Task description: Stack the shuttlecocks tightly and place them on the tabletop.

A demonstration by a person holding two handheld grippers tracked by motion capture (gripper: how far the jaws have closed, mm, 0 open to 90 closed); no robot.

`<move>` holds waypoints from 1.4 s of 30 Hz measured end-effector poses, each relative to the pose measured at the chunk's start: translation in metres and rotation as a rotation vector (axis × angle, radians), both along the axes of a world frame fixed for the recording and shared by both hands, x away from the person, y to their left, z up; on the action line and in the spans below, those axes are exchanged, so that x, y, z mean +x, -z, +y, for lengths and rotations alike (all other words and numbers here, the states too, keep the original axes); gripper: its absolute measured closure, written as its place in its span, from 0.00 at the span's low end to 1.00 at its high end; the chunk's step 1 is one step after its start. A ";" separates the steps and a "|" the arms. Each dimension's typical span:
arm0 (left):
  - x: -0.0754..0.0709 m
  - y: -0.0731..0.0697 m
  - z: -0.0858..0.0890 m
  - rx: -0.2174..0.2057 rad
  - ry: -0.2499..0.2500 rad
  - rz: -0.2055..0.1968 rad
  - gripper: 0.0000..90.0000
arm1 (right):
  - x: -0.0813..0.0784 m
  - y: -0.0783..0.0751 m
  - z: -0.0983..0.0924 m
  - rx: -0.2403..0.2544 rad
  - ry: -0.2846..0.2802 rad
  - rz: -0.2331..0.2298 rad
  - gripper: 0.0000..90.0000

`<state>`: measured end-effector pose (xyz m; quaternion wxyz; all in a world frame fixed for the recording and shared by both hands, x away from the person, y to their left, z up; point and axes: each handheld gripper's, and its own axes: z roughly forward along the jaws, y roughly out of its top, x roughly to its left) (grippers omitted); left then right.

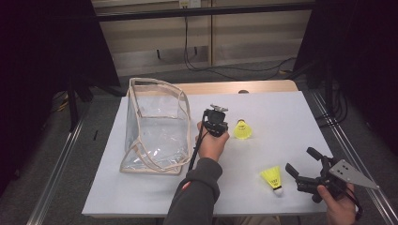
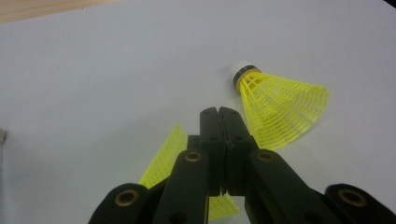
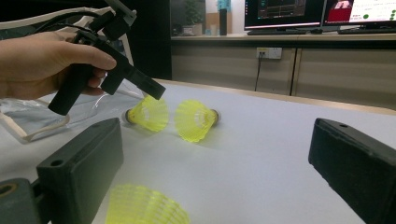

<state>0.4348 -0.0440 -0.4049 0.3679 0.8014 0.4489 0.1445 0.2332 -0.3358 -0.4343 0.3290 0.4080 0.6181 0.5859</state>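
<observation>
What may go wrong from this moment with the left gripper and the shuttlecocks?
1. The left gripper seems to pinch only the mesh skirt of a shuttlecock; the skirt may slip out or bend.
2. A second shuttlecock lies close by; lifting may knock it away.

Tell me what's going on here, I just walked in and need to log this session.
A person works a handheld gripper in each hand at a white table. The left claw is shut on the mesh skirt of a yellow shuttlecock, low at the tabletop. A second shuttlecock lies right beside it. The right claw is open, next to a third shuttlecock on the near side. A clear plastic bag sits at the table's left side.
</observation>
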 end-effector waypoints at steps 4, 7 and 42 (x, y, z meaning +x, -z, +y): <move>-0.001 0.000 -0.001 0.005 0.007 0.000 0.98 | 0.000 0.001 0.000 -0.008 -0.001 0.000 0.03; -0.002 -0.001 0.000 0.012 0.012 0.007 0.98 | 0.001 0.001 0.000 -0.007 0.000 -0.001 0.03; -0.010 -0.008 0.003 0.029 0.030 0.006 0.99 | 0.001 0.001 0.000 -0.006 -0.001 0.000 0.03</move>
